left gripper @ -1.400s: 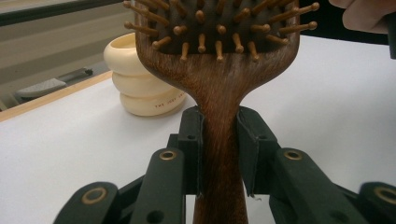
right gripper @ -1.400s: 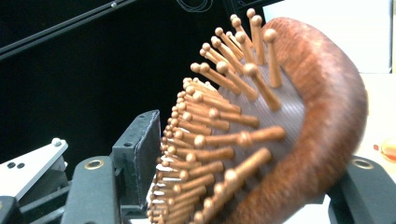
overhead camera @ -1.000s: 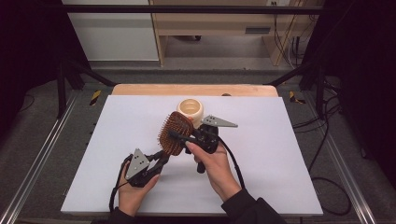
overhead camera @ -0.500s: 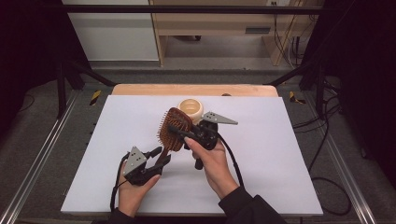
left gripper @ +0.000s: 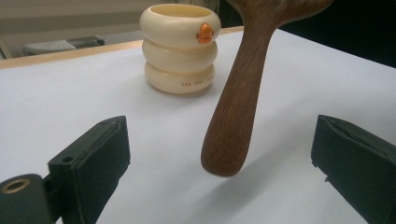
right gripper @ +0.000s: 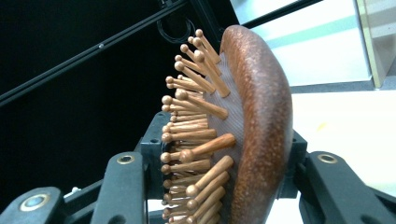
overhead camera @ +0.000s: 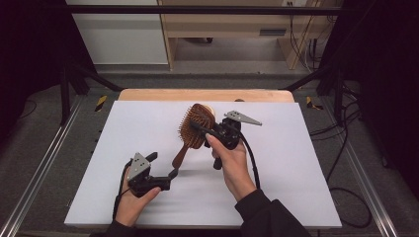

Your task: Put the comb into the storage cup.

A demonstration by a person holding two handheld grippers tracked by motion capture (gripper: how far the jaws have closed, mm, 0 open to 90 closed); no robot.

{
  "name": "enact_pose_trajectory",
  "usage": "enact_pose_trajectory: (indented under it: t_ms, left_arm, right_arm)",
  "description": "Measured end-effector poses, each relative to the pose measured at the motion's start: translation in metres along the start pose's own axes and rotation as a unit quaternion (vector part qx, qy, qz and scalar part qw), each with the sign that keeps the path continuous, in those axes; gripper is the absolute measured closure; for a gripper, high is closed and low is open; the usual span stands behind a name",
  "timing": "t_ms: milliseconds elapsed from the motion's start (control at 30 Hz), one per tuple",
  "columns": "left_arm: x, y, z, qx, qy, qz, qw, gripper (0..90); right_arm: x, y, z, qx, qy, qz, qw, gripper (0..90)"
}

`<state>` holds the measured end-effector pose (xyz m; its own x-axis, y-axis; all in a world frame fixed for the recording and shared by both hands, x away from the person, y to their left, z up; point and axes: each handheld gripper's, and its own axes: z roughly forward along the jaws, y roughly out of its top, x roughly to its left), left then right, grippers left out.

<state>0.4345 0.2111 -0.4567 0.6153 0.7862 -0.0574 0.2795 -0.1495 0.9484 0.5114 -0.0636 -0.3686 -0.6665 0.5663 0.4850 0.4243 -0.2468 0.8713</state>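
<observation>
— Two tools over the white bench (overhead camera: 148,123); what has the right tool (overhead camera: 205,133) got?
— A wooden hairbrush (overhead camera: 196,126), pinched by its head. In the right gripper view the jaws press the bristle face on one side and the rounded back (right gripper: 261,130) on the other.
— And where is the brush?
— Lifted above the middle of the bench, head toward the far edge, handle (overhead camera: 181,157) slanting down toward the person. In the left gripper view the handle end (left gripper: 229,158) hangs just above the surface, with a shadow beneath it.
— The left tool (overhead camera: 163,165)?
— Spread wide, holding nothing. It sits low near the person's side, and the handle end hangs between its jaws, touching neither.
— Anything else?
— A cream ringed cup (left gripper: 180,46) with a small orange duck mark stands behind the brush, near the far edge.
</observation>
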Motion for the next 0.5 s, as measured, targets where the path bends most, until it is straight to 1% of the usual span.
enact_pose_trajectory:
  t_ms: [33,100,133,200,267,333,433,500]
  left_arm:
    - [0.003,-0.001,-0.002,-0.005,0.001,-0.001,1.0,4.5]
    - [0.011,-0.002,-0.005,-0.014,0.002,-0.01,0.9999,4.5]
    - [0.014,-0.002,-0.006,-0.017,0.008,-0.012,0.9998,4.5]
    - [0.021,-0.002,-0.012,-0.033,0.023,-0.011,0.9991,4.6]
    - [0.027,0.0,-0.017,-0.044,0.032,-0.01,0.9985,4.6]
    - [0.032,-0.001,-0.022,-0.046,0.042,-0.008,0.998,4.5]
    - [0.038,-0.004,-0.027,-0.04,0.056,-0.004,0.9976,4.5]
    - [0.04,-0.007,-0.031,-0.038,0.064,0.007,0.9972,4.5]
  right_arm:
    - [-0.001,0.0,0.0,-0.003,0.002,0.003,1.0,51.2]
    - [-0.002,0.001,0.001,-0.005,0.002,0.007,1.0,51.2]
    - [-0.003,0.002,0.001,-0.004,0.0,0.007,1.0,51.2]
    - [-0.004,0.001,0.002,0.001,-0.005,0.004,1.0,51.2]
    - [-0.007,0.002,0.002,0.002,-0.007,0.006,1.0,51.2]
    - [-0.01,0.003,0.002,-0.001,-0.007,0.011,0.9999,51.2]
    - [-0.014,0.006,0.002,-0.004,-0.01,0.015,0.9998,51.1]
    - [-0.015,0.007,0.001,-0.004,-0.012,0.014,0.9998,51.1]
